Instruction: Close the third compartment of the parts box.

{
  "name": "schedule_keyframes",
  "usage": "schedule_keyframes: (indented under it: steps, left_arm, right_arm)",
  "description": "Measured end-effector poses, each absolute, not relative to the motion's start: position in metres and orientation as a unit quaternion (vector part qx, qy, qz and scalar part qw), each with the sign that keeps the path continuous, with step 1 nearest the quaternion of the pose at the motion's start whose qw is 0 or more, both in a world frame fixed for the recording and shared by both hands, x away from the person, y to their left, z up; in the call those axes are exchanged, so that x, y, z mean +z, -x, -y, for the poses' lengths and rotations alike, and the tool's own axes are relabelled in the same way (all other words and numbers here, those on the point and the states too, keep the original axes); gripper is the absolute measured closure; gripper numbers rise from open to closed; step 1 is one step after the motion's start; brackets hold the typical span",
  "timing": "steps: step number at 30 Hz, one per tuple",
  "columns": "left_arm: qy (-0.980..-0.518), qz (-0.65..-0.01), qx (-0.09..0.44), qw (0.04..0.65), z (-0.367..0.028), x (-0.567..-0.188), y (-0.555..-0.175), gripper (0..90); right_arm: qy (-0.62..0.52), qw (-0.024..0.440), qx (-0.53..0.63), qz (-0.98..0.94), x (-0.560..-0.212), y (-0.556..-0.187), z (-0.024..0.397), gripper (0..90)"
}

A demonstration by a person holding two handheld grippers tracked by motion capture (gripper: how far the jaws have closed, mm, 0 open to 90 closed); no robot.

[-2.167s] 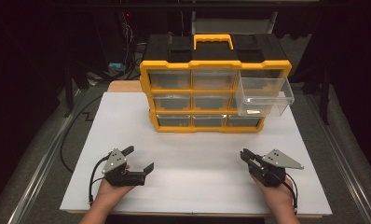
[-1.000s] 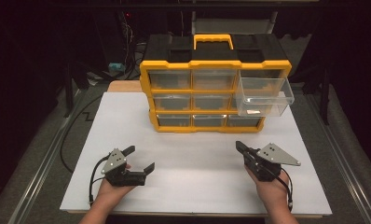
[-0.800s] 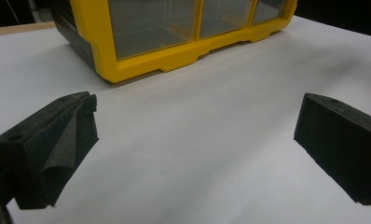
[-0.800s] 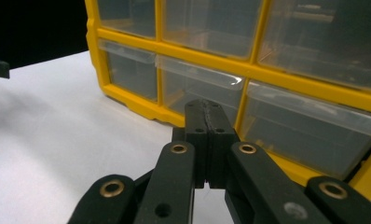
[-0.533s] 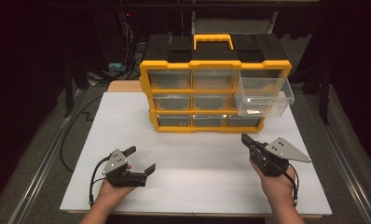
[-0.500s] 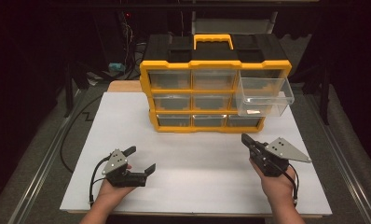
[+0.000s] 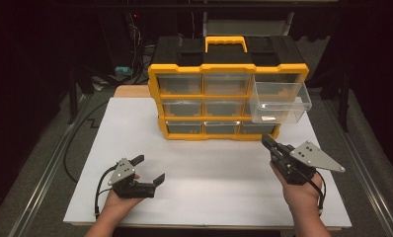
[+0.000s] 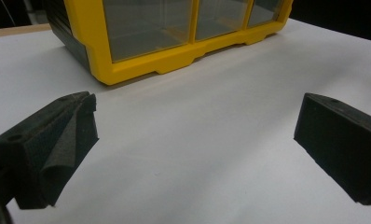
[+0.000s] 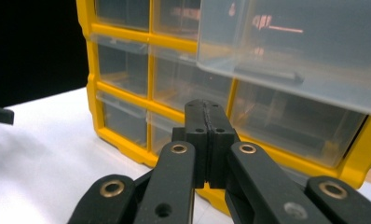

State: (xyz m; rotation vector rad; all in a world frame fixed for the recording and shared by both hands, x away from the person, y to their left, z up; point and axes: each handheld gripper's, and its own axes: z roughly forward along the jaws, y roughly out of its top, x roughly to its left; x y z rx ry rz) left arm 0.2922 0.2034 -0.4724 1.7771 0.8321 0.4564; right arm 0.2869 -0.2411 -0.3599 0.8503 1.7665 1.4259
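A yellow and black drawer cabinet with clear drawers stands at the back of the white table. Its top right drawer is pulled out, with a small pale item on its floor. My right gripper is shut and empty, raised off the table and pointing at the cabinet's lower right corner, just below the pulled-out drawer; its pads press together. My left gripper rests low at the front left, open with nothing between its pads. The cabinet's bottom row lies ahead of it.
Dark cables run along the floor and rail left of the table. A metal rail borders the right side. A wooden board edge shows behind the white sheet beside the cabinet.
My right gripper has risen off the table and moved forward toward the cabinet's lower right corner. The left gripper has stayed put.
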Motion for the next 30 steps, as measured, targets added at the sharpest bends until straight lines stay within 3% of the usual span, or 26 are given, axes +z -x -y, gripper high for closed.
schedule_keyframes:
  steps: [30]
  left_arm:
    - [-0.749,-0.338,0.191,0.537,-0.201,-0.472,-0.291,0.4]
  right_arm:
    - [-0.336,0.410,0.542,-0.652,-0.309,-0.295,0.252,90.0]
